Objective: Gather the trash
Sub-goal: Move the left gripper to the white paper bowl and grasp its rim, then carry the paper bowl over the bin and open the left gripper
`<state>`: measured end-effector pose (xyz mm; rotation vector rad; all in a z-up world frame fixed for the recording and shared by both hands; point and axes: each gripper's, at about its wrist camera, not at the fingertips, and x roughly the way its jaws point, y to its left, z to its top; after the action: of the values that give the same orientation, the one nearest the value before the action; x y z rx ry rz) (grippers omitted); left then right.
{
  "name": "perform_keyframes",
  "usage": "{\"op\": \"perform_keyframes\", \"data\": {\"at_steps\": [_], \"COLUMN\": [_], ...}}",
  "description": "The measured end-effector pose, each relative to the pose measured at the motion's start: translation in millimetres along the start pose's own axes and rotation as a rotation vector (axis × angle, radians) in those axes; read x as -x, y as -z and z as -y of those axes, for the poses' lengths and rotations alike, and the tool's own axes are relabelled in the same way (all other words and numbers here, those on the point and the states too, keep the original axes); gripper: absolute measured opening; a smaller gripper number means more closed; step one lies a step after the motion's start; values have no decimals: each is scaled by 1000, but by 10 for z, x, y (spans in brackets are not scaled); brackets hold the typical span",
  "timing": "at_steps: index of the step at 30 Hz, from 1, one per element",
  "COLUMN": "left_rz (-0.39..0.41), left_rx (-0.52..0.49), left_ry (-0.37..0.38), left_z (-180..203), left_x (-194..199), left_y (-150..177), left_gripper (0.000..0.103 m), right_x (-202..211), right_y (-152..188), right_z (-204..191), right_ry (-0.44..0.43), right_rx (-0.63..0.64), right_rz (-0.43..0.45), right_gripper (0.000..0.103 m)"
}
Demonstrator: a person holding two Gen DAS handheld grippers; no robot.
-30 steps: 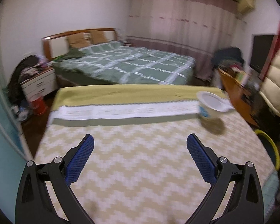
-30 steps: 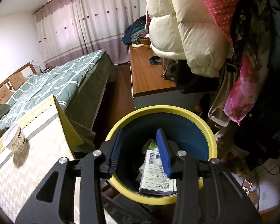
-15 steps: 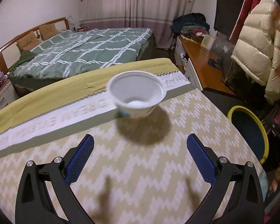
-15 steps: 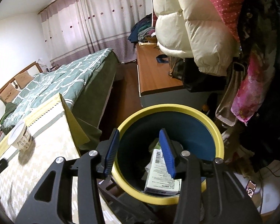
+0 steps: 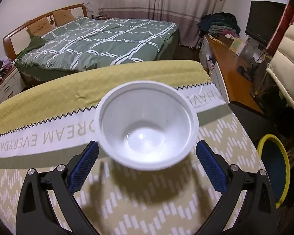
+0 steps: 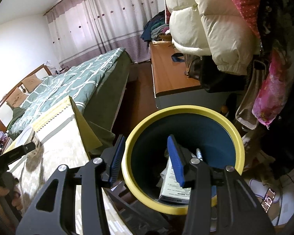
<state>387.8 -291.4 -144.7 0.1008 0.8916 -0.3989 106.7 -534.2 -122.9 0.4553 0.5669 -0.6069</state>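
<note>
An empty white plastic cup (image 5: 147, 125) stands upright on the patterned tablecloth (image 5: 127, 205). My left gripper (image 5: 147, 166) is open, its blue pads either side of the cup's lower part, not touching. The cup also shows in the right wrist view (image 6: 30, 139), with a left finger (image 6: 15, 152) beside it. My right gripper (image 6: 147, 156) is open and empty over the near rim of the yellow-rimmed blue trash bin (image 6: 239, 146), which holds a box (image 6: 176, 190) and other trash. The bin shows at the right in the left wrist view (image 5: 284, 164).
A green-quilted bed (image 5: 100, 39) lies beyond the table. A wooden desk (image 6: 172, 74) with clutter stands right of it. Coats and bags (image 6: 215, 29) hang above the bin. A phone (image 6: 268, 197) lies on the floor beside the bin.
My left gripper has moved forward to the cup, which now sits between its open pads. My right gripper has opened a little wider and shifted slightly over the bin's near rim.
</note>
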Motion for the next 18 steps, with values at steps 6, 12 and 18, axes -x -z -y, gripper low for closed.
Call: {"op": "perform_keyframes", "data": {"at_steps": [6, 12, 18], "left_rz": [7, 14, 50], "left_rx": [16, 6, -29], "left_ry": [-14, -19, 5], "left_z": [-14, -9, 100], "left_x": [-127, -84, 254], "left_y": [-140, -148, -55], "left_gripper": [85, 79, 79], "right_x": [-1, -13, 5], "right_y": [-3, -4, -3], "right_z": [-4, -3, 5], "right_ry": [0, 0, 4], "right_rx": [5, 5, 3], "right_rz": [0, -4, 11], "right_gripper": [43, 43, 43]}}
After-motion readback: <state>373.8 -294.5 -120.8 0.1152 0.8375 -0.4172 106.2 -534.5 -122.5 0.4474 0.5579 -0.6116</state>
